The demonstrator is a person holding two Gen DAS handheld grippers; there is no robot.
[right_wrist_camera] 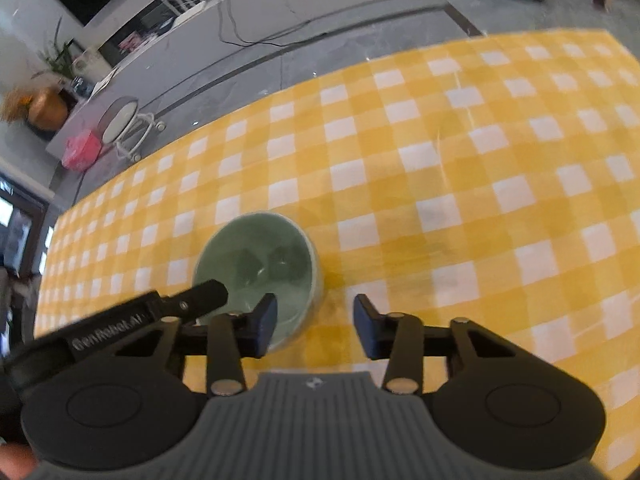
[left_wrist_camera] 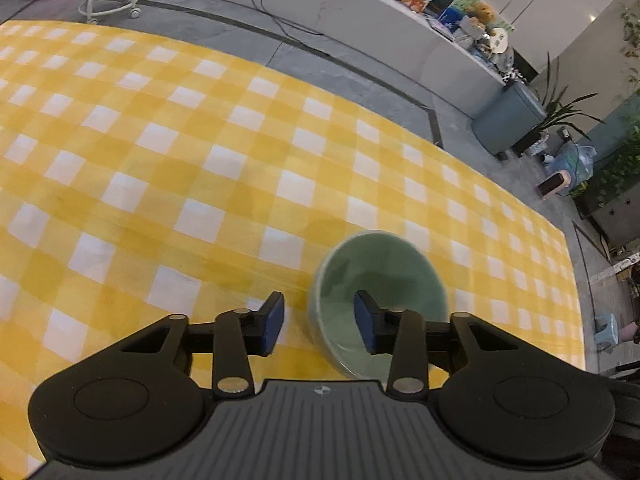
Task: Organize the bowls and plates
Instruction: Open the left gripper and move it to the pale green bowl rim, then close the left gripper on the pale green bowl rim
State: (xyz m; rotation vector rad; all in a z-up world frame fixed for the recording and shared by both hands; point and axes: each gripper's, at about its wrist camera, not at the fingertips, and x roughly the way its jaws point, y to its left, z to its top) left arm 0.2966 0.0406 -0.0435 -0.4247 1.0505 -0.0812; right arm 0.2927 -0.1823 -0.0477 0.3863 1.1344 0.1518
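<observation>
Green bowl (left_wrist_camera: 376, 292), both grippers (left_wrist_camera: 320, 324) (right_wrist_camera: 316, 326) agape — left arm lettered "GenRobot.AI"

Bowl (left_wrist_camera: 378, 280): near wall & base hidden behind left tongs' (left_wrist_camera: 320, 326) right finger; rim smeared by blur. Right wrist view: bowl's near rim hidden behind right tongs' (right_wrist_camera: 314, 328) left finger & left tongs' tip. Shelf clutter (left_wrist_camera: 472, 24) far beyond the tongs too small to ID.
</observation>
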